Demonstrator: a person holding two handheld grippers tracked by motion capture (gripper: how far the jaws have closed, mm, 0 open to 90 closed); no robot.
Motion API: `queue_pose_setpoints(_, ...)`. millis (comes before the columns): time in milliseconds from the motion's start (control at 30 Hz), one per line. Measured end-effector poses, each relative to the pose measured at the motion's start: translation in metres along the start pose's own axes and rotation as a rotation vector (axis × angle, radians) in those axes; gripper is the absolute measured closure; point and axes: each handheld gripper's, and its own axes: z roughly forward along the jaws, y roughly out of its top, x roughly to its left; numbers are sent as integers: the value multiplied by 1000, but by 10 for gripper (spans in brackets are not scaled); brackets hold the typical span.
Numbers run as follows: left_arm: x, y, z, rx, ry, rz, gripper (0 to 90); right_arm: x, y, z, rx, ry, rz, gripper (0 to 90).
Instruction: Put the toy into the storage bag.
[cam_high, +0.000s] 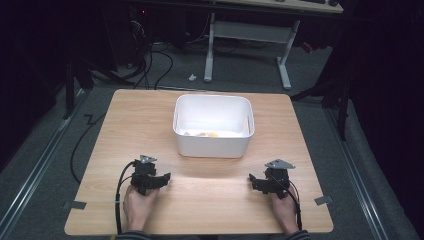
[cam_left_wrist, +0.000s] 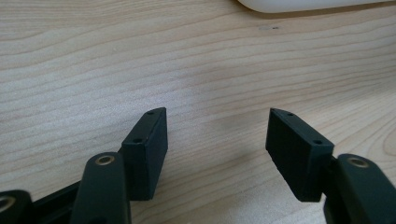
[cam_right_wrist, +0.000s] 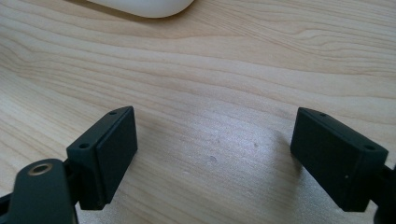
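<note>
While rounded white plastic bin (cam_high: 213, 145) sits on woodgrain table (cam_high: 125, 115), both black grippers gape, empty.

Black two-jaw left gripper (cam_high: 166, 177) in left hand (cam_high: 138, 204), jaws apart, nothing between, black two-jaw right gripper (cam_high: 251, 179) in right hand (cam_high: 284, 210), jaws wide apart, both pointing inward

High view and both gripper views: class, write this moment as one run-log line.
left gripper: open, empty | right gripper: open, empty | white bin: mid-table, untouched | table: bare between grippers

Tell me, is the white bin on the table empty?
Not empty: the white bin stands upright with small yellowish items on its floor; what they are, cannot tell.
</note>
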Motion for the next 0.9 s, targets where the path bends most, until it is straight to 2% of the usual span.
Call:
queue_pose_setpoints(233, -7, -3, 4, -36, 41, 35, 376, 0, 0, 0, -1, 1, -2, 147)
queue_pose_setpoints(367, -14, -7, 9, -70, 98, 74, 344, 0, 0, 0, -2, 1, -3, 147)
queue_pose_setpoints(500, -20, -11, 14, -114, 136, 98, 303, 0, 0, 0, -2, 1, -5, 148)
queue_pose_setpoints(567, -21, -14, 17, -150, 143, 92, 278, 0, 0, 0, -2, 1, -5, 147)
queue_pose_setpoints(900, -21, -14, 17, -148, 141, 94, 263, 0, 0, 0, -2, 1, -3, 147)
